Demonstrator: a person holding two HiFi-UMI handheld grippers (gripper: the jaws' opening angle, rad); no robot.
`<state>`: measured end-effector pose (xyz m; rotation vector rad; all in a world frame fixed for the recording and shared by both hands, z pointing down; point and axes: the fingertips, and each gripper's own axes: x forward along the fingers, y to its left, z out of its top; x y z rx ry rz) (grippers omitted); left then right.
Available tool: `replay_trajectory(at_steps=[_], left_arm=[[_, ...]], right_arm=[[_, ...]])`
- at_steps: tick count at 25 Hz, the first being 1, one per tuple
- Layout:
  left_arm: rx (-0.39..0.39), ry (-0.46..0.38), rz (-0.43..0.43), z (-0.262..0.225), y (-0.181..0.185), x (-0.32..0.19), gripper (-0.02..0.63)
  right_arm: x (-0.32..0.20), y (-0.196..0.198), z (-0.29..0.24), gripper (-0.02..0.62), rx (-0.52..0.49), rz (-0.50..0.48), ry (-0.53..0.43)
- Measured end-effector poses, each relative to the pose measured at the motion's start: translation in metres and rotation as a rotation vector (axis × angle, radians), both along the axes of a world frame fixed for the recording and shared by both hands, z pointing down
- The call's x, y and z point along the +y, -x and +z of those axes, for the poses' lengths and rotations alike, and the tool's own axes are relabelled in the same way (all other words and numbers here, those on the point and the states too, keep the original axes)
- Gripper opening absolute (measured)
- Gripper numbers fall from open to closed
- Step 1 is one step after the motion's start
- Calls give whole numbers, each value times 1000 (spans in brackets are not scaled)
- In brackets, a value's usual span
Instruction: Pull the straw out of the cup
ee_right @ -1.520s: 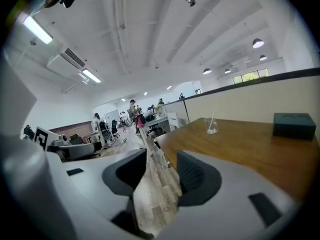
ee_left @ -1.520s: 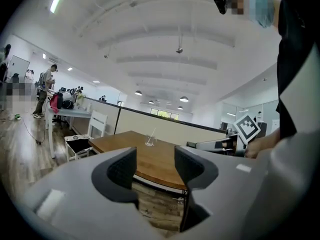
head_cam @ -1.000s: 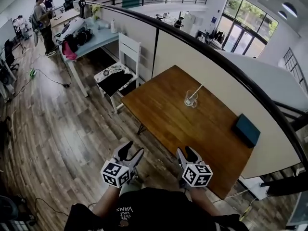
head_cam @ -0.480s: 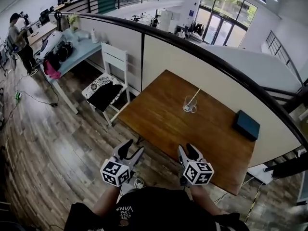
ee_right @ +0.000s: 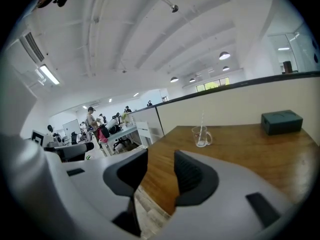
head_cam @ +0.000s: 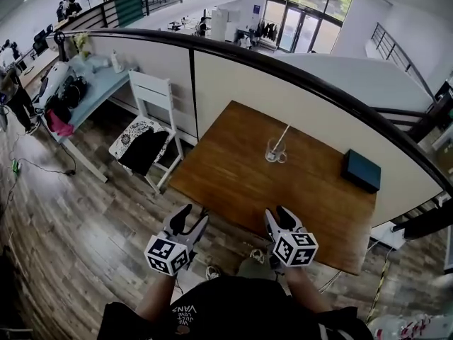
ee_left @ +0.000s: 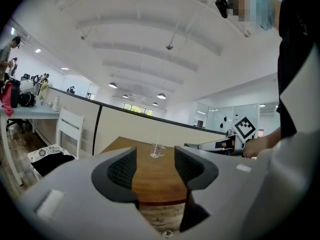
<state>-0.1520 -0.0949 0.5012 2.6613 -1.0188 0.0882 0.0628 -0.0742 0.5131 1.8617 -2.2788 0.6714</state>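
Closer to table | cup, straw well ahead | left gripper, right gripper both wide, empty

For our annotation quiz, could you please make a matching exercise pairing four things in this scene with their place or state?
Things:
1. straw
2. box
3. chair
4. left gripper

Places or states:
A. open and empty
B. leaning in the cup
C. at the right end of the table
D. on the floor, left of the table

Pairs: 1-B, 2-C, 3-D, 4-A
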Motion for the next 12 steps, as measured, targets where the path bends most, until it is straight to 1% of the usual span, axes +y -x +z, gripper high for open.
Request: replay_trajectory(at_steps=[5, 12], left_arm=[[4, 28, 1, 8, -16, -23, 222], [9, 35, -4, 8, -56, -56, 222]], right_arm=[[-34, -17, -5, 155, 14, 8, -8], [-80, -61, -8, 155, 44, 0, 4]])
